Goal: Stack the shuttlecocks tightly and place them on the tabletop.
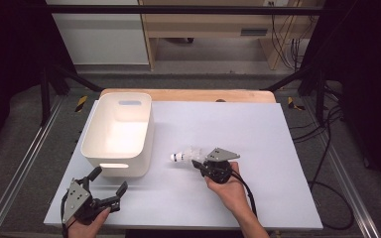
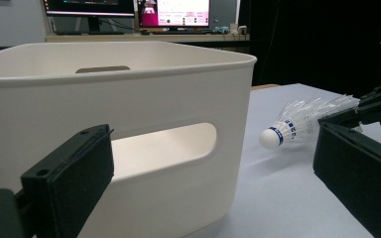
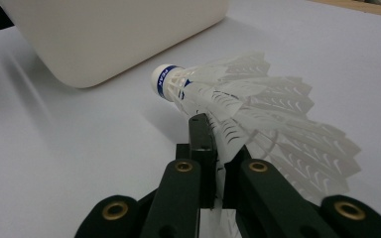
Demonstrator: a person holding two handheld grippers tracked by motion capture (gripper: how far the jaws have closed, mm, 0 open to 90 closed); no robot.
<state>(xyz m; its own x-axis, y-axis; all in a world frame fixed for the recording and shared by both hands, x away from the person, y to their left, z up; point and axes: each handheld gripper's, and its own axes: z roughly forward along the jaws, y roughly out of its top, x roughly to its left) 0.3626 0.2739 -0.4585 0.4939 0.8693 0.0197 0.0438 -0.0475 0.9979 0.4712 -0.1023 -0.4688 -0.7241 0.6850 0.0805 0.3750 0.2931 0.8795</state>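
High view: right gripper (image 1: 199,164) clenched on the shuttlecock (image 1: 184,156) by its feathered skirt, low over the table (image 1: 278,198), beside the white bin (image 1: 99,161). Left gripper (image 1: 110,184) idle, jaws spread. Step: pickup. Next, likely: lift, carry over bin rim, release.

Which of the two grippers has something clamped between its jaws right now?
The right gripper: its jaws pinch the shuttlecock by the skirt. The left gripper stands open beside the white bin.
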